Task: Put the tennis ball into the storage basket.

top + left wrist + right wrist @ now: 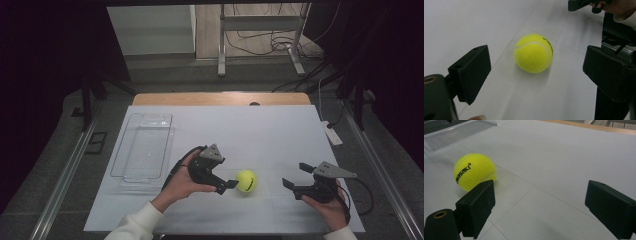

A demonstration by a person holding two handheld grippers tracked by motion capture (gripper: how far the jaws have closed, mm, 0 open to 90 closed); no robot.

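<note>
Centrally on the white, matte desk sits a fuzzy yellow tennis ball, round, with a white curved seam and black lettering on its felt. At its nine o'clock in the high view, the left tool points at it with its blocky black jaws spread; in the left gripper view the ball lies on the desk ahead of the two jaws, between their lines and touching neither. At the ball's three o'clock, well apart, the right tool rests in the other hand, its jaws likewise spread with nothing between them. Towards ten o'clock from the ball lies a clear, smooth plastic tray, rectangular with rounded corners, near the desk's left edge.
</note>
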